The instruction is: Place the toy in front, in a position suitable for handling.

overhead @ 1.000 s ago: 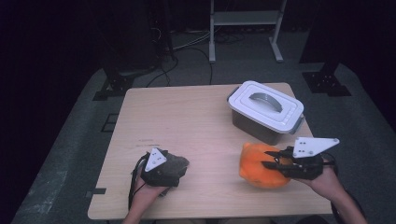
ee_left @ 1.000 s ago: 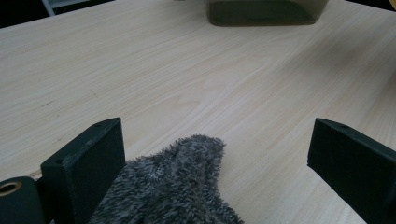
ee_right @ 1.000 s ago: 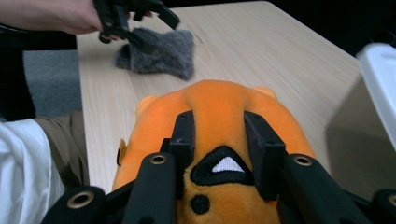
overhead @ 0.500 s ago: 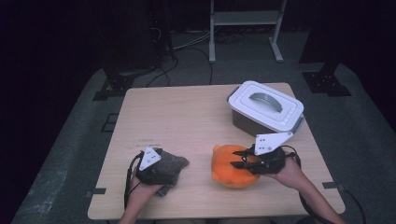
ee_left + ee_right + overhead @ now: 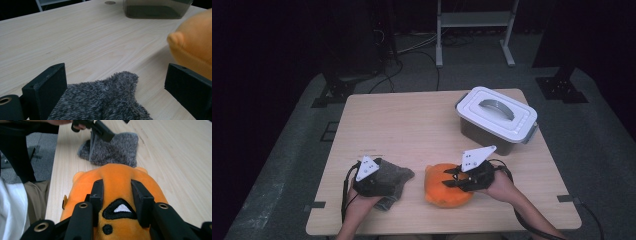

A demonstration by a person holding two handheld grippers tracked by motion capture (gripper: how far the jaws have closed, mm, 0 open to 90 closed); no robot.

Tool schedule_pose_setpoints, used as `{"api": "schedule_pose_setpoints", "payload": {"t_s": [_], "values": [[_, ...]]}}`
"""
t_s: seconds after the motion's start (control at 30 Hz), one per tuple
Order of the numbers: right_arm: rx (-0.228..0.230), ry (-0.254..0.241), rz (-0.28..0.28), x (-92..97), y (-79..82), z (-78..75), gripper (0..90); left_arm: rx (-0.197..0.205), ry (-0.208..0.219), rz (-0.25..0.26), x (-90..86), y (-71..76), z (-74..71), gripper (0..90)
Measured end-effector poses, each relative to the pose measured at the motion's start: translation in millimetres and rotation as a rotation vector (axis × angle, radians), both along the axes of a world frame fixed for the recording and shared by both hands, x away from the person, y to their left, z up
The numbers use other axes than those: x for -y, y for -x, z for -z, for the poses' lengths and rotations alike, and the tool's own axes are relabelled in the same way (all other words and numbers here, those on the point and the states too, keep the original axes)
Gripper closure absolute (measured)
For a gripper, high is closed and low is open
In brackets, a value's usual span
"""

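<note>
Here we see the right gripper (image 5: 117,195) clamped on the orange plush toy (image 5: 444,186); beside the toy, the left gripper (image 5: 120,85) stands apart over the grey cloth (image 5: 105,102).

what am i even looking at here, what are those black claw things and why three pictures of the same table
A person sits at a wooden table and holds a hand tool in each hand: a black two-jaw gripper, worked by hand. There is no robot arm.

The high view looks down from above the person's side. The other two pictures come from small cameras that ride on the grippers and look along their jaws.

On the table are a grey lidded box, an orange plush toy and a grey fuzzy cloth.

The right gripper pinches the plush toy; its jaws press into the fabric, beside a stitched face patch. The left gripper rests over the cloth with its jaws wide apart, so the cloth lies between them, not gripped. In the left gripper view the plush toy shows at the right edge.
</note>
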State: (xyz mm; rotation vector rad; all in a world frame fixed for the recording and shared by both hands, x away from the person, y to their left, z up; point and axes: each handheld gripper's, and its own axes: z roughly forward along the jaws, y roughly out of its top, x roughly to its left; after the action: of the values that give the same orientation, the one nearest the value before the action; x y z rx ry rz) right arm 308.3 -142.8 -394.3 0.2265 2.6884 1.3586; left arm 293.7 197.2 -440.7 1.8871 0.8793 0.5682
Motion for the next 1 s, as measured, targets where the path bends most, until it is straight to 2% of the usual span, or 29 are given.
{"api": "schedule_pose_setpoints", "payload": {"t_s": [0.13, 0.2, 0.23, 0.43, 0.6, 0.83, 0.9, 1.0], "values": [[-0.001, 0.025, 0.001, -6.0, -1.5, 11.6, 64.2, 0.002, 0.007, -0.011, -2.8, -0.9, -0.3, 3.3], [-0.010, 0.017, 0.000, -6.2, -1.6, 14.4, 63.8, -0.001, 0.006, -0.011, -3.9, -1.1, -0.5, 3.3], [-0.023, -0.016, 0.003, -3.5, -3.0, 18.0, 61.9, -0.003, 0.013, -0.018, -4.8, -1.3, -0.3, 3.3], [-0.074, -0.053, 0.024, 2.8, -4.6, 21.7, 41.7, -0.012, 0.012, -0.007, -3.4, -1.9, 0.8, 3.9], [-0.061, -0.056, 0.057, 11.4, 0.0, 16.2, 33.4, -0.014, 0.002, 0.009, -2.5, -1.6, 0.6, 5.7], [-0.056, -0.077, 0.085, 30.5, 1.5, 10.4, 29.7, -0.009, -0.017, 0.050, -0.3, -0.9, 0.3, 13.2], [-0.065, -0.087, 0.092, 36.3, 2.2, 11.6, 29.6, -0.013, -0.022, 0.057, -0.1, -1.0, 0.6, 13.9], [-0.084, -0.096, 0.093, 42.7, 3.8, 17.8, 29.3, -0.026, -0.019, 0.077, -0.2, -2.4, 1.6, 19.8]]}}
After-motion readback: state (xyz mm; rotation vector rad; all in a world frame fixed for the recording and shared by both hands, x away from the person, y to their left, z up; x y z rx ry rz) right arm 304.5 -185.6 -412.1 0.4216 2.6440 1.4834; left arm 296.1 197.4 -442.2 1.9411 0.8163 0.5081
